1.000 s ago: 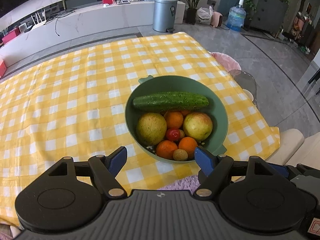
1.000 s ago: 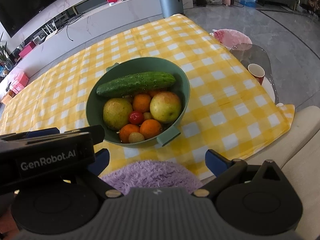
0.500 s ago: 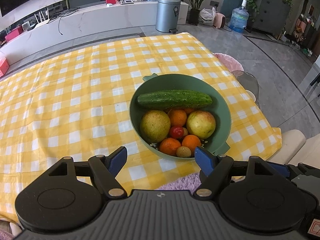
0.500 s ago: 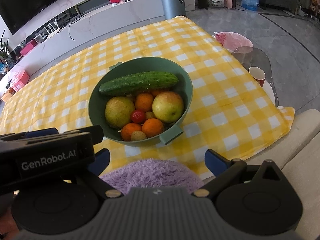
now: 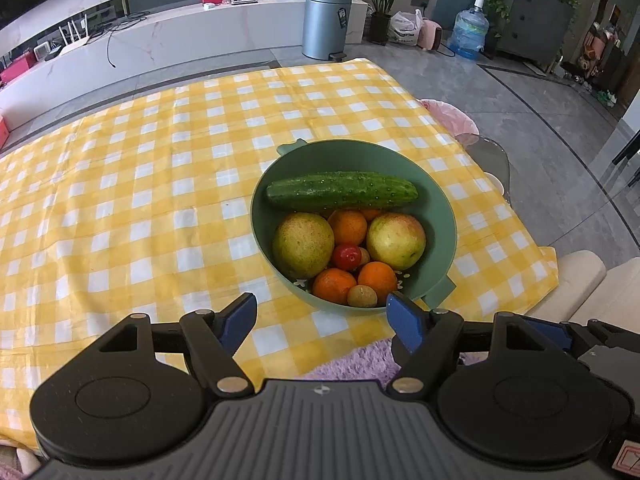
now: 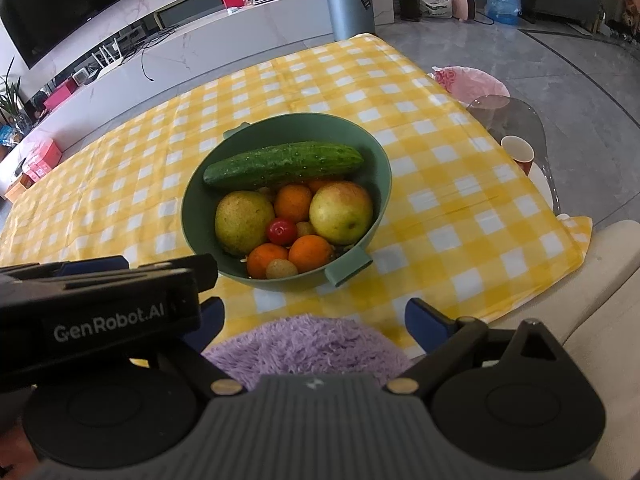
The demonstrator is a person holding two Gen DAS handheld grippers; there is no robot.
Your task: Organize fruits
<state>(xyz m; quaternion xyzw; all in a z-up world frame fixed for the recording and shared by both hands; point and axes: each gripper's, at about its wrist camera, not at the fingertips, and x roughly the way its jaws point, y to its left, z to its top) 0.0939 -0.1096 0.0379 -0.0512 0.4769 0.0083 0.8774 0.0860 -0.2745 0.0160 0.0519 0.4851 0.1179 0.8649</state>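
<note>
A green bowl (image 5: 452, 216) (image 6: 386, 168) stands on the yellow checked tablecloth (image 5: 120, 200). Across its far side lies a cucumber (image 5: 342, 191) (image 6: 284, 164). Below it sit a yellow-green pear (image 5: 303, 245), an apple (image 5: 396, 240), several oranges (image 5: 347, 226), a small red tomato (image 5: 346, 257) and a pale round fruit (image 5: 362, 296). My left gripper (image 5: 321, 304) hovers short of the bowl's near rim, its jaws wide and closing with nothing between them. To the right, my right gripper (image 6: 316, 308) is likewise wide, closing and empty, and the left gripper's body (image 6: 100, 304) hides its left finger.
A purple fluffy cloth (image 6: 308, 344) lies under both grippers at the table's near edge. Right of the table are a cream seat (image 6: 600, 280), a glass side table with a paper cup (image 6: 517, 154) and a pink bag (image 6: 468, 80). A metal bin (image 5: 326, 24) stands beyond.
Both views have tipped slightly, so a little more of the room shows. The bowl and its fruit lie as before, and the fingers' spread looks nearly unchanged.
</note>
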